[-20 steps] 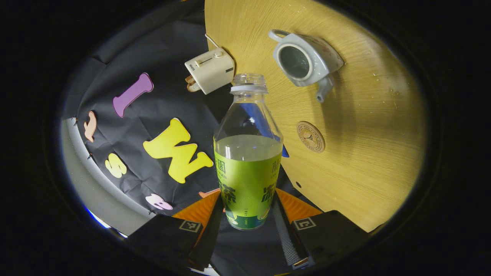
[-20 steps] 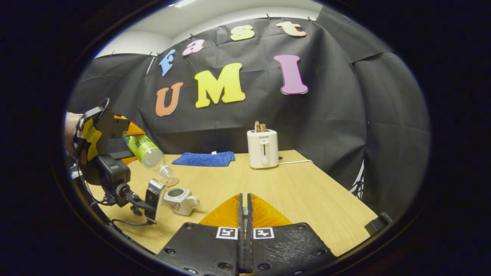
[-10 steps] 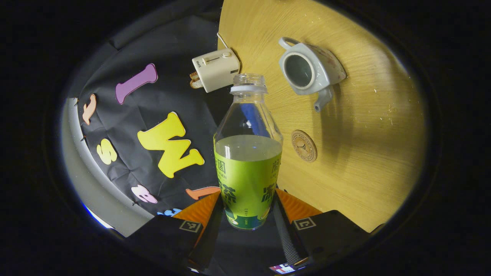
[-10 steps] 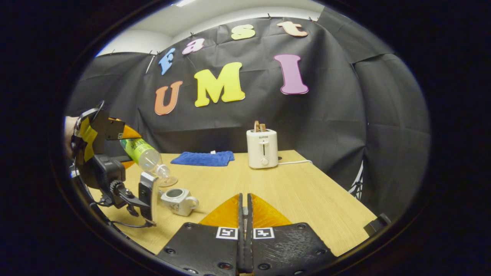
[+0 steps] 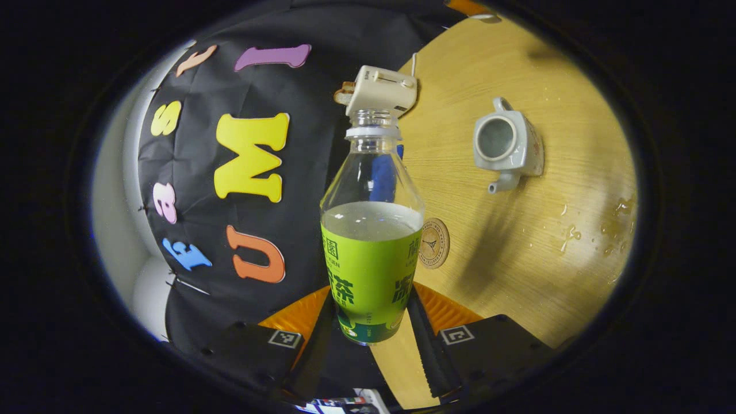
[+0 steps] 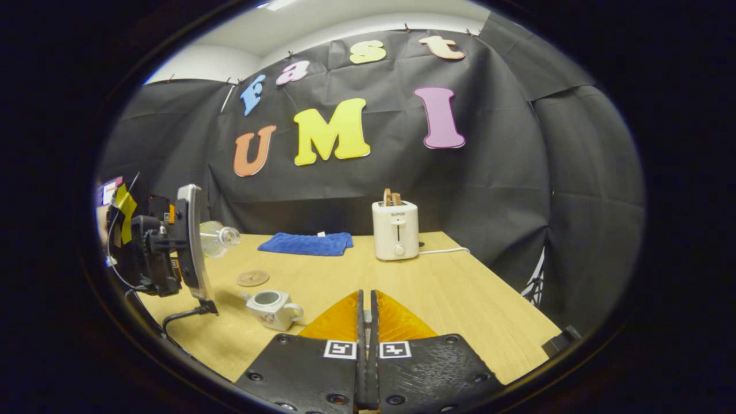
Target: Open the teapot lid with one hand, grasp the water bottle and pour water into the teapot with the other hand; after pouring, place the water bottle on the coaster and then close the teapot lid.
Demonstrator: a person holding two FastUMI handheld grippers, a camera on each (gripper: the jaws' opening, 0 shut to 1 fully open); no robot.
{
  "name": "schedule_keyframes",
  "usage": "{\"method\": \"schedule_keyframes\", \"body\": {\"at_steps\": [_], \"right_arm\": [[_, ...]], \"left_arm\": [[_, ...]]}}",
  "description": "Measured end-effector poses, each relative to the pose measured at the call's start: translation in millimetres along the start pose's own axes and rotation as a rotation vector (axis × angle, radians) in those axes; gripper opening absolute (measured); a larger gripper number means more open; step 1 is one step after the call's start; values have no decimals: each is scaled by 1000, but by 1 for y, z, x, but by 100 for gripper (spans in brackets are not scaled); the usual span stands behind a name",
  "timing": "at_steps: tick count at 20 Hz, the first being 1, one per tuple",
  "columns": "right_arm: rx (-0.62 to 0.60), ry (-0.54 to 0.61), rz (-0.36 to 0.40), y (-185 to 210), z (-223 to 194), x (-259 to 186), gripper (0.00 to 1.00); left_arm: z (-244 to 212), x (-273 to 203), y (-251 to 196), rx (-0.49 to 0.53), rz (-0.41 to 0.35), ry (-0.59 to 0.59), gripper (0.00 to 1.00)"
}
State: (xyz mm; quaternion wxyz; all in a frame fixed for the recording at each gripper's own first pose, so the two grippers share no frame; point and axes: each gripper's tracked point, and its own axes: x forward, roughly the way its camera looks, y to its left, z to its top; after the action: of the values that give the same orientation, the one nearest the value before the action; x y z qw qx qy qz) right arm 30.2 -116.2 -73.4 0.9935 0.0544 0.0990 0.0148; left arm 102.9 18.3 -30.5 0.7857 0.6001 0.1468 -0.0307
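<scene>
Your water bottle [image 5: 371,230], uncapped & about half full, is clamped at its label by your left hand-held gripper [image 5: 371,339], held above the surface [image 5: 552,241]. Teapot [image 5: 507,145] sits lidless on the surface, coaster [image 5: 434,243] near its spout. Wet spots [image 5: 598,230] off to one side. Your right hand-held gripper [image 6: 367,356] is closed tight; whether it pinches anything, can't tell.

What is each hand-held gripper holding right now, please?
Left hand-held gripper: closed on the water bottle.
Right hand-held gripper: closed; anything held between its fingers cannot be told.
</scene>
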Motion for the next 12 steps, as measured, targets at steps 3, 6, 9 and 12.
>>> {"method": "schedule_keyframes", "body": {"at_steps": [3,6,9,12], "right_arm": [[-18,-7,3,6,5,-1,0],[-33,-16,9,15,10,-4,0],[-39,-23,17,23,14,-4,0],[-52,-21,30,33,16,-5,1]], "left_arm": [[-3,-18,-11,-230,-70,-13,69],[-11,-32,-18,-434,-89,-37,73],[-19,-38,-17,-662,-50,-51,72],[-10,-45,-19,-879,-72,-96,73]]}}
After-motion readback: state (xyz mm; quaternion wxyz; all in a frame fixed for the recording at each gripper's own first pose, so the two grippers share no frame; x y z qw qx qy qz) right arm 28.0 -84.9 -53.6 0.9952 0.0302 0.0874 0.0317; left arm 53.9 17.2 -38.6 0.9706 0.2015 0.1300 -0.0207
